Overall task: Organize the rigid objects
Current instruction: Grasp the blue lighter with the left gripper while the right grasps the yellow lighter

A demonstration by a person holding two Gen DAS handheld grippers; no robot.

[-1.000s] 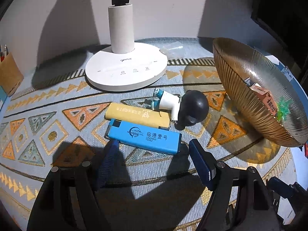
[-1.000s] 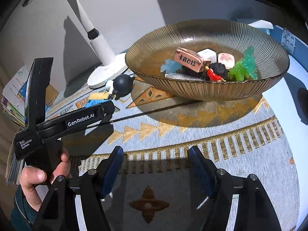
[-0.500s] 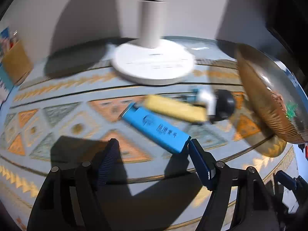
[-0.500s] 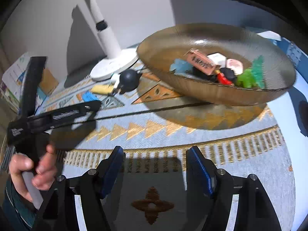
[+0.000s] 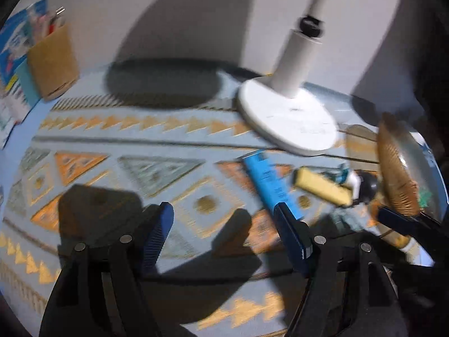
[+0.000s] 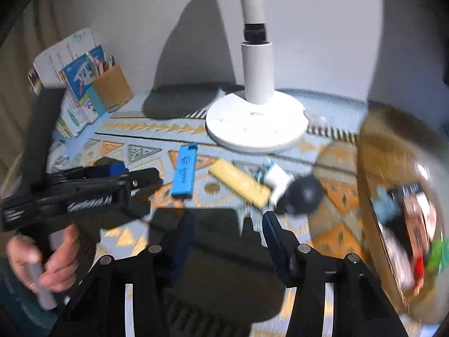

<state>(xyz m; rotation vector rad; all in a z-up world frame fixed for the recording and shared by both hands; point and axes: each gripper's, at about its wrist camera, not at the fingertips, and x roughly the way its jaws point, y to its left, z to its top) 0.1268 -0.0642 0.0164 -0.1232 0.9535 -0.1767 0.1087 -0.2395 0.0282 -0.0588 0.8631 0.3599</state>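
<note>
A blue lighter (image 6: 184, 174) and a yellow lighter (image 6: 241, 182) lie on the patterned mat, with a small white and black toy (image 6: 297, 189) to their right. The ribbed glass bowl (image 6: 373, 168) at the right edge holds several small items. My right gripper (image 6: 227, 238) is open and empty, just in front of the lighters. My left gripper (image 5: 224, 230) is open and empty; the blue lighter (image 5: 270, 185) lies by its right finger, the yellow lighter (image 5: 322, 189) and the bowl (image 5: 395, 174) further right. It also shows in the right wrist view (image 6: 84, 191), held by a hand.
A white lamp base (image 6: 256, 120) stands behind the lighters, also in the left wrist view (image 5: 286, 120). A brown pen cup (image 6: 112, 87) and booklets (image 6: 75, 95) stand at the far left by the wall. Both views are blurred by motion.
Both grippers have swung left: the lighters and bowl shifted right in both views. The blue lighter has turned and now lies apart from the yellow one. Both grippers stay open.
</note>
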